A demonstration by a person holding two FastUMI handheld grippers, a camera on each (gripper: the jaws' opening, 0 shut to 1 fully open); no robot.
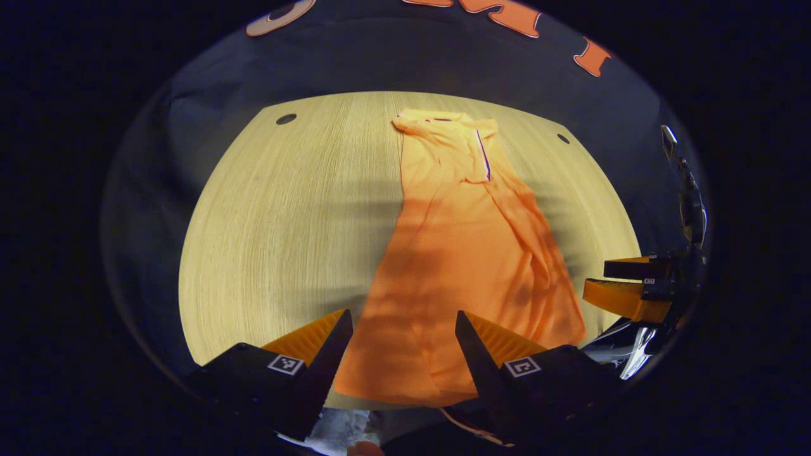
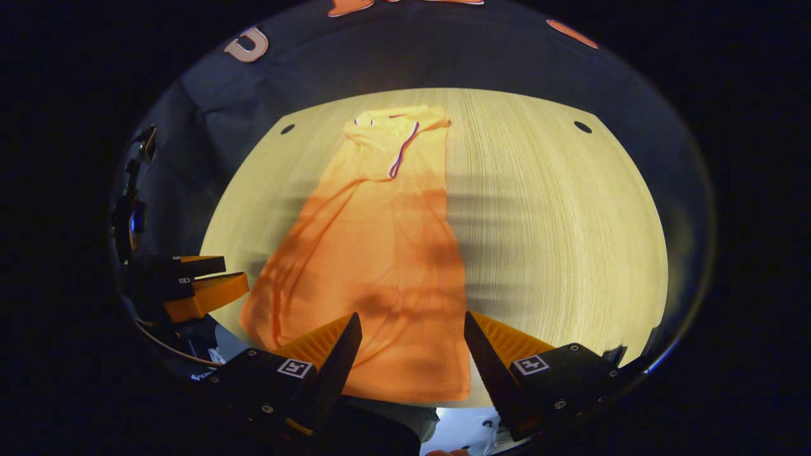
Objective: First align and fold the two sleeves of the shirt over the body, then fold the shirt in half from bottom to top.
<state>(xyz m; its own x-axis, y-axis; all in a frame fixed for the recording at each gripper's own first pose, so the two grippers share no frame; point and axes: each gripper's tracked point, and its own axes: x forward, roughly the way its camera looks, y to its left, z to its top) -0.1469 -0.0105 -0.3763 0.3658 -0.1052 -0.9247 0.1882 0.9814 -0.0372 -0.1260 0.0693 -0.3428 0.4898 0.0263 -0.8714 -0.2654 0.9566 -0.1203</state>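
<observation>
The orange shirt (image 1: 469, 253) is laid flat on the wooden table (image 1: 279, 221), sleeves tucked in. The left gripper (image 1: 403, 320) and right gripper (image 2: 412, 322) are held spread wide above its hem, nothing gripped.

A pale wooden table (image 1: 279, 228) with fine straight grain stood before a dark cloth wall (image 1: 393, 57). Two small dark round holes (image 1: 286, 118) sat near its far corners. Bright light fell on the far part; soft shadows crossed the near part.

Orange polo shirt (image 1: 466, 253) lying flat on the bench (image 1: 285, 221), sleeves folded in over the body. Collar at the far end, hem at the near edge.
</observation>
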